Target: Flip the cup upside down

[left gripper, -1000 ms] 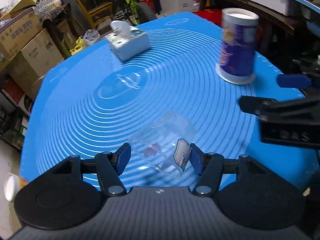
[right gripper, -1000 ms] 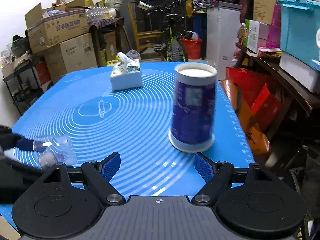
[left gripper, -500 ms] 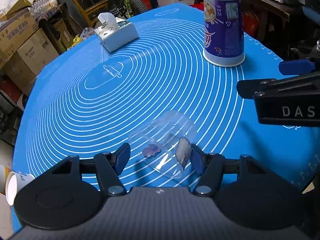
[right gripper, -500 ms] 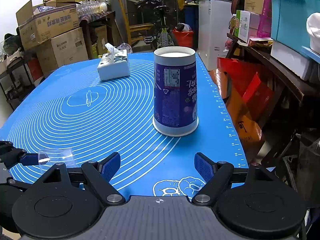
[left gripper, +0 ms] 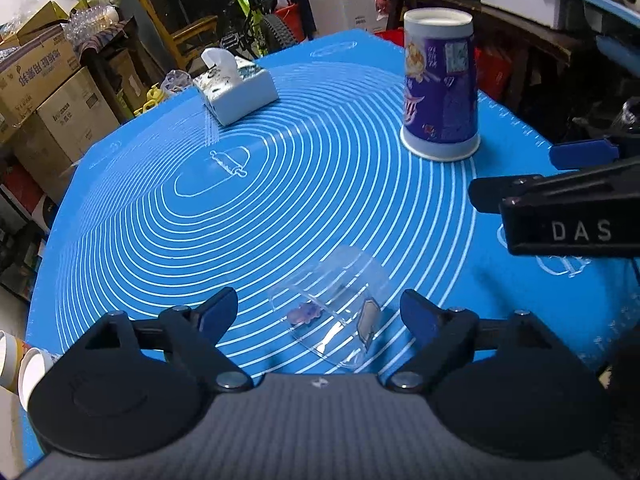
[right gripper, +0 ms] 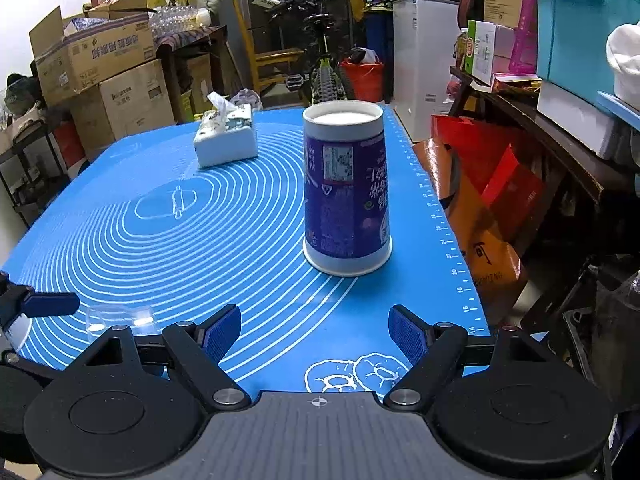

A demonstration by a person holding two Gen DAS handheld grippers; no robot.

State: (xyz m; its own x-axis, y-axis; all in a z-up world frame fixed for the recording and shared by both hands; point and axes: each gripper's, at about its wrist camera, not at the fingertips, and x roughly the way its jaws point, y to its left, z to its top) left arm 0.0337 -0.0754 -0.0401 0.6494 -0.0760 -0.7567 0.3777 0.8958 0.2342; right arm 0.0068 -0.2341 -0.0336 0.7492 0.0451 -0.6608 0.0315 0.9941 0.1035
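The left gripper [left gripper: 318,308] is spread wide, and a clear cup [left gripper: 334,310] lies on its side on the blue mat [left gripper: 160,240] between the fingers, touching neither, with nothing visible inside it. The right gripper [right gripper: 316,334] is likewise spread and grips nothing. Ahead of it, a purple paper cup [right gripper: 346,192] stands rim-down on the mat, its white base up, and farther off to the left sits a tissue box [right gripper: 226,138] with a tissue poking out.
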